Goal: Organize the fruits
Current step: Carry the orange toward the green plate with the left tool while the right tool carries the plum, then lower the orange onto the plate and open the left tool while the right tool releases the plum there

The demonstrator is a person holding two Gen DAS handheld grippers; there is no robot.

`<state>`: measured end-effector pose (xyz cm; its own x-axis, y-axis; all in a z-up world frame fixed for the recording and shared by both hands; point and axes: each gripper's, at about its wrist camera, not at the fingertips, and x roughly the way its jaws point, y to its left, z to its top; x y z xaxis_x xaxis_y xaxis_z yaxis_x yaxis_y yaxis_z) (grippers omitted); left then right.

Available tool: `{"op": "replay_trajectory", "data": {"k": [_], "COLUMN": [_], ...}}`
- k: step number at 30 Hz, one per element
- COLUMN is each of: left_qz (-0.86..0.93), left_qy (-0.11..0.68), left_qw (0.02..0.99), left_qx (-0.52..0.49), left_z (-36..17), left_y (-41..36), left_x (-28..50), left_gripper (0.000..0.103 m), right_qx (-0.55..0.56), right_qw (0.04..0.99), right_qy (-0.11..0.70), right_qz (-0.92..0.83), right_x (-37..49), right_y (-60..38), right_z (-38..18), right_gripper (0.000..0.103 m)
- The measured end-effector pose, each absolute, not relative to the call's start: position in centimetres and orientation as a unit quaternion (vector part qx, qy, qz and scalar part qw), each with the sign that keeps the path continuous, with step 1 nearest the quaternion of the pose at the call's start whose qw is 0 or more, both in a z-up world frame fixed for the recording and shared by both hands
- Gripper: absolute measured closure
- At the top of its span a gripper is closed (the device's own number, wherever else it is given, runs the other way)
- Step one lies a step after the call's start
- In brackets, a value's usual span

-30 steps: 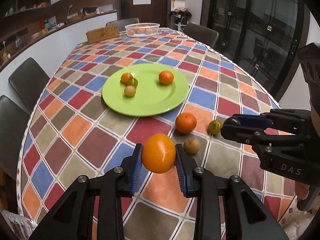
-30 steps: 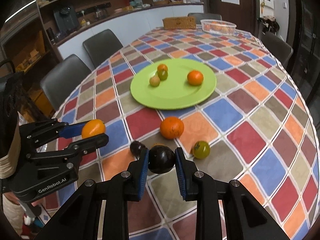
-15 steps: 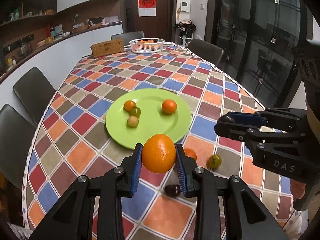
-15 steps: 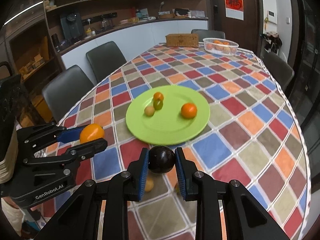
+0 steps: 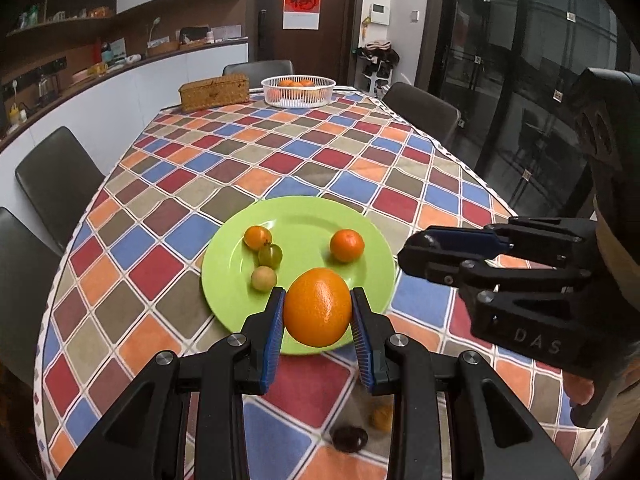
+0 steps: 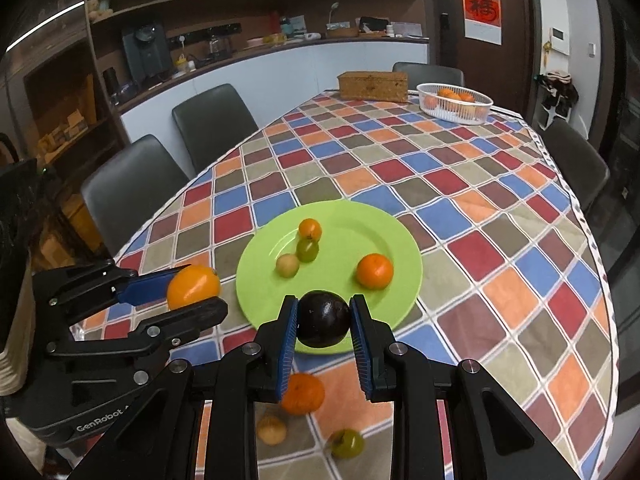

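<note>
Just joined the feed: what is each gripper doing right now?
Left gripper: shut on the orange.
Right gripper: shut on the dark fruit.

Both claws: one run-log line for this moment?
left claw: shut on orange | right claw: shut on dark fruit | green plate: four fruits | tablecloth: loose fruits remain

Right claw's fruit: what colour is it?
Very dark, near black; the fruit shows best in the right wrist view.
</note>
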<state>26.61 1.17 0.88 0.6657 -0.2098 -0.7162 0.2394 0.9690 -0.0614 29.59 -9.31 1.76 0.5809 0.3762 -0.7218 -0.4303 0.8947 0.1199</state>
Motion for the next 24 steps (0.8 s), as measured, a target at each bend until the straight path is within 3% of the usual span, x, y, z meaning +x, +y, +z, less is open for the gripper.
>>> {"op": "replay_trajectory", "data": {"k": [24], "left_qz": [-0.122], "left_qy": [0.462], "left_qw": [0.877], "left_qx": [-0.035], "left_z": [-5.4], "left_y": [2.6], "left_x": [35.6], "left_gripper": [0.071], "right_qx": [-0.017], "right_qw": [0.845], "right_qy": [0.485], "right_qz": [0.226], "right_x": [38.5], "right_y": [-8.1], "right_z": [-4.9], "right_gripper": [0.076]}}
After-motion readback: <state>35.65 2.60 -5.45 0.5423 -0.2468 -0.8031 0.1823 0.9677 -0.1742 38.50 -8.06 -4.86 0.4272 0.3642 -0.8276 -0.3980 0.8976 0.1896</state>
